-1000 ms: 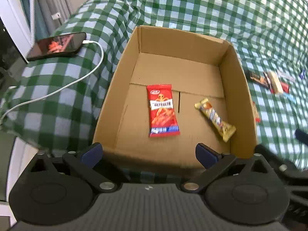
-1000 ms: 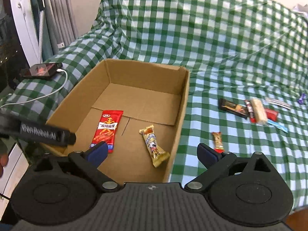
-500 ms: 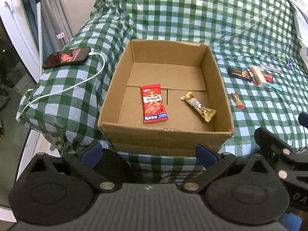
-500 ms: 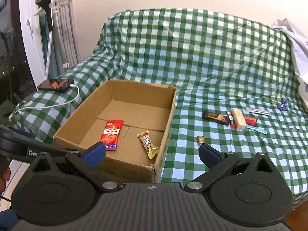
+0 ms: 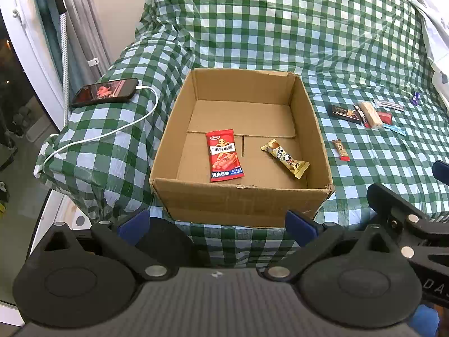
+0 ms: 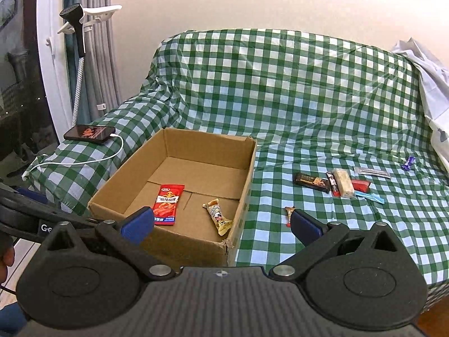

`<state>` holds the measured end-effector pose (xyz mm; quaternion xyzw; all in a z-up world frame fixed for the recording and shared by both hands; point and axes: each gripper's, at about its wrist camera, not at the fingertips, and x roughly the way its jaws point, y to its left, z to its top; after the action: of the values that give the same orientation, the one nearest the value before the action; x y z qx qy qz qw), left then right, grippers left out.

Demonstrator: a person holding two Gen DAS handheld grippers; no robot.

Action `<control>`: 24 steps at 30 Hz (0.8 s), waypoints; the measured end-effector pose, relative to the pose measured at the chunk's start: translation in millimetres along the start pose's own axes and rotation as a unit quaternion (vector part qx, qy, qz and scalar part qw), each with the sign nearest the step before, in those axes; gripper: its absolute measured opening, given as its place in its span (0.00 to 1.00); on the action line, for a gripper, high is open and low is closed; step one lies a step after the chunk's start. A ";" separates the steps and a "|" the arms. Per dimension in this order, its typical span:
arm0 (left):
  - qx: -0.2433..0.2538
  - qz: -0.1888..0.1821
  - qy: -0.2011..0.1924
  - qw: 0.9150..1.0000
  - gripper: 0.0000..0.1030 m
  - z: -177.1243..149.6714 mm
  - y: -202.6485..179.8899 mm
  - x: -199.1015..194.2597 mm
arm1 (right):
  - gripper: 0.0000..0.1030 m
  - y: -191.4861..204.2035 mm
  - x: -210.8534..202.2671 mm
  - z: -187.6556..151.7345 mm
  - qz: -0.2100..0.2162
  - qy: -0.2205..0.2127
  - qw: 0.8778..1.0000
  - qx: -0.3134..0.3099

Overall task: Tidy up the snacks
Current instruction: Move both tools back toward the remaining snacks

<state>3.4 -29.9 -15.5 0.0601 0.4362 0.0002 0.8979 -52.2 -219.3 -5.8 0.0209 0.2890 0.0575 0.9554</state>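
Observation:
An open cardboard box [image 5: 241, 205] [image 6: 247, 193] sits on the green checked cover. Inside lie a red snack packet [image 5: 224, 154] [image 6: 167, 203] and a yellow wrapped bar [image 5: 284, 158] [image 6: 217, 216]. Right of the box lie a small brown-red candy [image 5: 340, 149] [image 6: 289, 213] and a cluster of several snacks [image 5: 362, 112] [image 6: 336, 182], with a purple candy [image 6: 408, 163] farther right. My left gripper [image 5: 217, 224] is open and empty, in front of the box. My right gripper [image 6: 221, 223] is open and empty, back from the box's near right corner.
A phone [image 5: 105, 93] [image 6: 89, 133] with a white charging cable [image 5: 112, 133] lies on the cover left of the box. Curtains and a white stand [image 6: 81, 28] are at the far left. A white cloth [image 6: 432, 84] hangs at the right.
Both grippers have pulled back and up from the box, so the box looks smaller and the whole cover shows. Both stay open and empty. The snacks have not moved.

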 end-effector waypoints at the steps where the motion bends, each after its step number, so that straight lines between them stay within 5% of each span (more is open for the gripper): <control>1: 0.000 0.000 0.000 1.000 1.00 -0.3 0.1 0.1 | 0.99 0.0 0.1 0.2 0.000 0.000 1.000 0.000; 24: 0.004 0.001 0.017 1.000 1.00 -0.6 2.0 12.0 | 0.99 -0.4 9.8 -1.1 0.002 0.018 1.000 0.001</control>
<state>10.5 -27.2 -25.1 0.0644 0.4512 0.0000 0.8901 -44.7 -218.5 -12.1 0.0217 0.3064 0.0597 0.9498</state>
